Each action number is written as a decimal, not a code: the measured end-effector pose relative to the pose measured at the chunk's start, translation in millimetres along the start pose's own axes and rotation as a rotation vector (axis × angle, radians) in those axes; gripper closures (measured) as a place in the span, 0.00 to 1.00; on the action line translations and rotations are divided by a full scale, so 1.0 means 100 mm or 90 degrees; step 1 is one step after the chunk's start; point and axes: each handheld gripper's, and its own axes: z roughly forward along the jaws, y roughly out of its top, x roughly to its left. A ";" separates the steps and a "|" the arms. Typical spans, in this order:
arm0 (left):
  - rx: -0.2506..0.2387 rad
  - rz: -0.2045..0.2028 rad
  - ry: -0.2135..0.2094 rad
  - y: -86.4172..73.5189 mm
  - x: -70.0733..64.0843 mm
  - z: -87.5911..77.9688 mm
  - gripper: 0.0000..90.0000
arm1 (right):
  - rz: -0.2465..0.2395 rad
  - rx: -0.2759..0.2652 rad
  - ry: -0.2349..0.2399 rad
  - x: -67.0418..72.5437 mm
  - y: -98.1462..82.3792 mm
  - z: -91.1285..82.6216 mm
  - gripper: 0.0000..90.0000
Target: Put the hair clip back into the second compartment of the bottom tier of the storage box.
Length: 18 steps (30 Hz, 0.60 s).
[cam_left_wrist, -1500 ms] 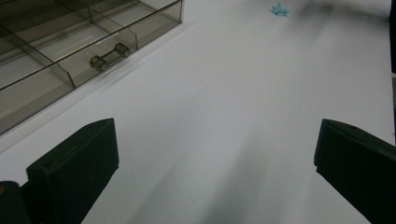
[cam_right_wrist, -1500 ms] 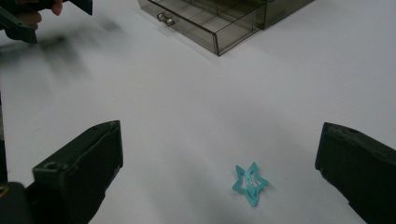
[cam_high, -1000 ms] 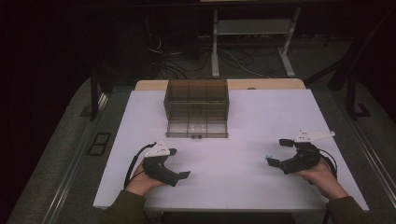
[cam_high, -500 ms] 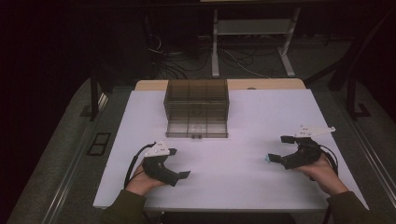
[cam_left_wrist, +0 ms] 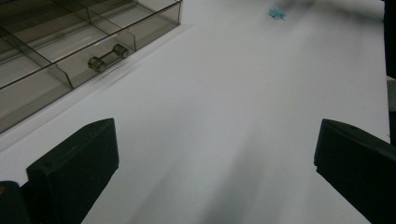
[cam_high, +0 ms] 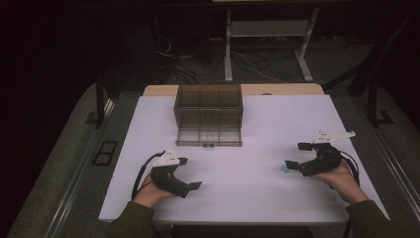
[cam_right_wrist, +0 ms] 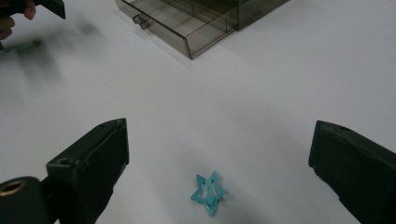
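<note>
Just ahead of my right gripper (cam_right_wrist: 219, 154), jaws spread wide, the teal star clip (cam_right_wrist: 208, 192) lies flat between them (my left gripper (cam_high: 185, 173), also open, sits well apart).

The high view looks forward and down over the whole white tabletop (cam_high: 257, 129). Each claw camera rides low, close above that surface, facing across it; both share the smoky drawer box (cam_left_wrist: 70, 51) and a teal star (cam_right_wrist: 208, 191).

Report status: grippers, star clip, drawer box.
Left gripper open, idle. Right gripper open, jaws flanking teal star clip. Drawer open. Path clear.
</note>
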 end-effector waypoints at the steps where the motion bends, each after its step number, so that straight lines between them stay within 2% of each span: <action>1: 0.000 0.000 0.000 0.00 0.00 0.00 0.00 | -0.003 0.000 -0.001 0.00 0.00 0.00 0.05; 7: -0.003 0.001 0.001 0.00 0.00 -0.01 0.00 | -0.003 0.023 -0.011 -0.02 -0.03 0.03 0.06; 9: -0.006 -0.001 0.001 0.00 0.00 -0.01 0.00 | -0.001 0.022 -0.014 -0.02 -0.03 0.03 0.06; 12: -0.005 -0.002 0.001 0.00 0.00 -0.01 0.00 | -0.003 0.021 -0.012 -0.03 -0.04 0.01 0.14; 18: -0.003 0.000 0.001 0.00 0.00 -0.01 0.00 | 0.002 0.026 -0.016 -0.06 -0.07 -0.01 0.15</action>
